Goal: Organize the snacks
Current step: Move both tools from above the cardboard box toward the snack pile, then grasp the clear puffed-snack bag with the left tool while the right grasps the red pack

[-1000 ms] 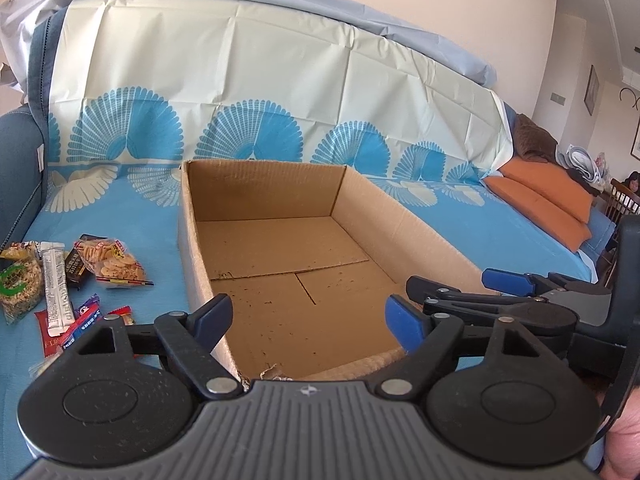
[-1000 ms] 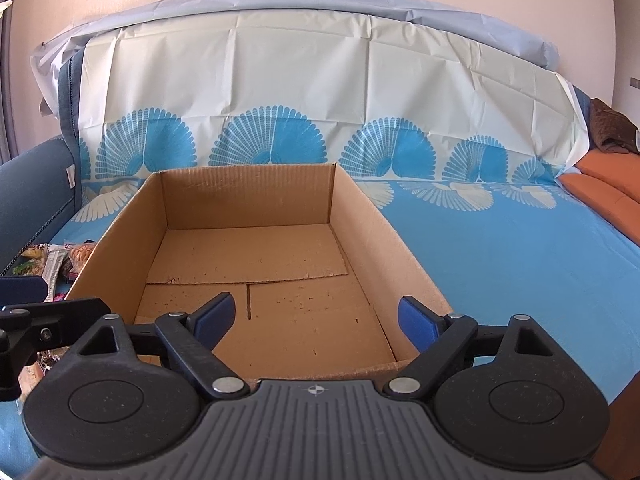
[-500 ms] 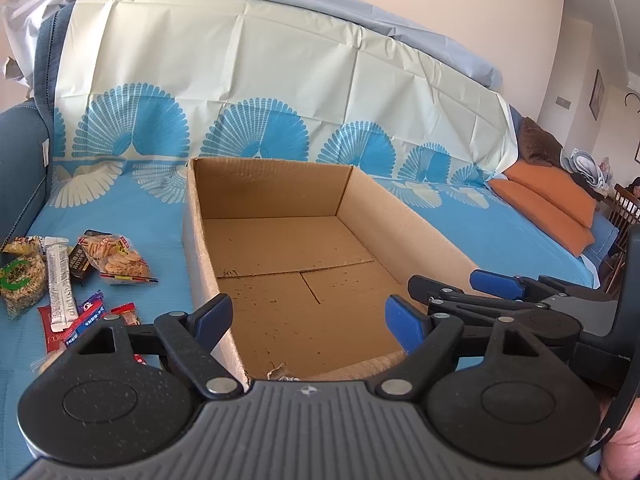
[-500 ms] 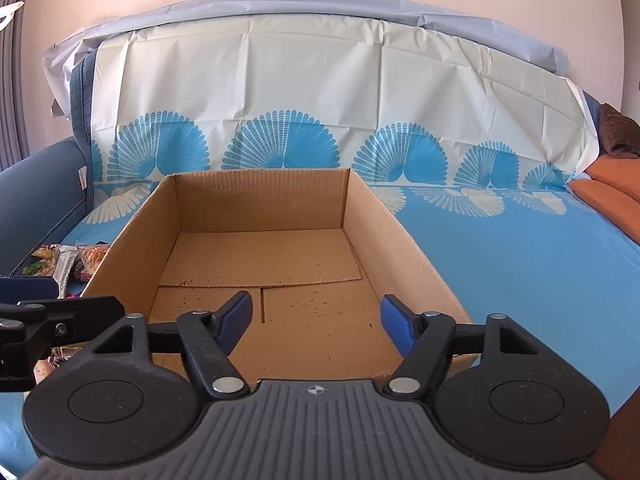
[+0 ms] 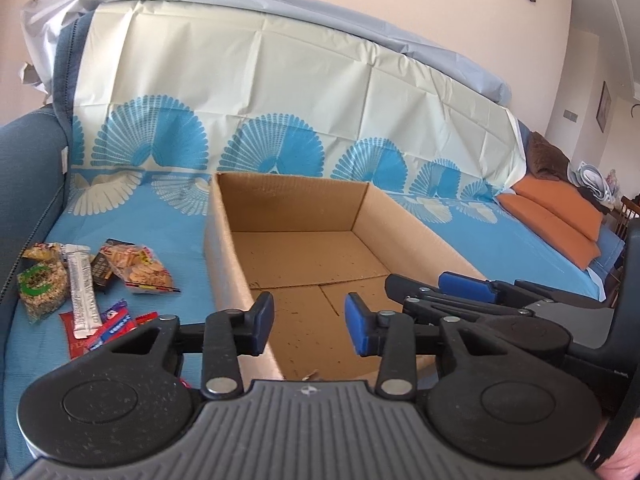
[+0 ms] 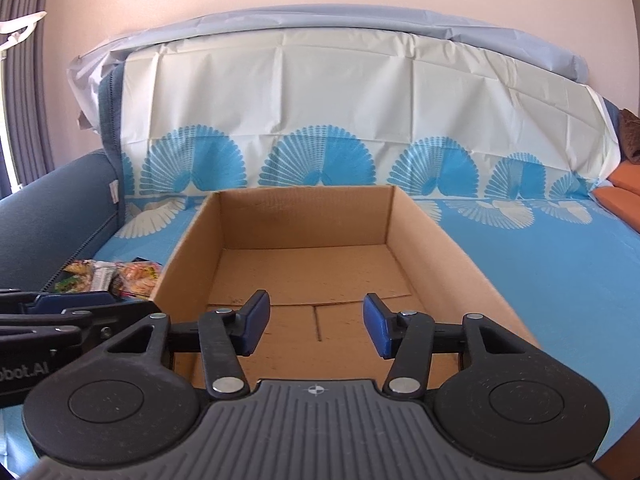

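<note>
Snacks (image 5: 96,280) lie in loose heap on blue sofa cover (image 5: 168,248), at 9 o'clock of cardboard box (image 5: 304,256); box empty. Nothing packed yet: opening step, by my read. Left gripper (image 5: 308,322) and right gripper (image 6: 316,326) hover at box's near edge, jaws just been narrowing, part-open, nothing between. Next: left swings toward 9 o'clock, pinches one packet. Orange cushions (image 5: 556,216) at 3 o'clock, framed pictures on wall.

Left claw (image 5: 309,323), right claw (image 6: 316,323): jaws just narrowed, part-open, nothing btwn.
</note>
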Motion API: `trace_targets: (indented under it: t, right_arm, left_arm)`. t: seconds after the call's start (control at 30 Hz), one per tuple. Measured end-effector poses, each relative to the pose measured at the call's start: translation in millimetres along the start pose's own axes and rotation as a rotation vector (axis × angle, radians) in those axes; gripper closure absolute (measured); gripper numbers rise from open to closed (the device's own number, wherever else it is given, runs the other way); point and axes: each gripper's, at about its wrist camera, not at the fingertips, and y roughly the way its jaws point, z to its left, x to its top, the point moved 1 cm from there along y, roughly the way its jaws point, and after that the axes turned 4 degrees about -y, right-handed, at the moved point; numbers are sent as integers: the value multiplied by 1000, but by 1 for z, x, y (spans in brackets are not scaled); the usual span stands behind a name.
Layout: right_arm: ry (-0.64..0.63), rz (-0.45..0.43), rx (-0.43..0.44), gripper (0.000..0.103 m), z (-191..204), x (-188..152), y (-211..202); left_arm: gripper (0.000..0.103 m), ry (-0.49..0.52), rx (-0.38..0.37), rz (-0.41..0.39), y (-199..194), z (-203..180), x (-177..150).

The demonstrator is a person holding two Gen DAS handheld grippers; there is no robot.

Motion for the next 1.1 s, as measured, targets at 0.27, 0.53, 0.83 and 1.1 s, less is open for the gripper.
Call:
trace_targets:
  t: [0.27, 0.53, 0.83, 1.1]
  right_arm:
    - [9, -24, 78, 59, 46, 6, 4]
    - [42, -34, 202, 63, 80, -6, 15]
    - [-54, -78, 248, 63, 96, -4, 14]
    - [-117, -91, 255, 63, 103, -7, 14]
  left_arm:
    - [69, -86, 70, -1, -14, 43, 5]
    - [68, -233, 225, 23, -26, 109, 4]
    - [64, -529, 283, 174, 3, 181, -31]
    - [43, -445, 337, 233, 35, 167, -48]
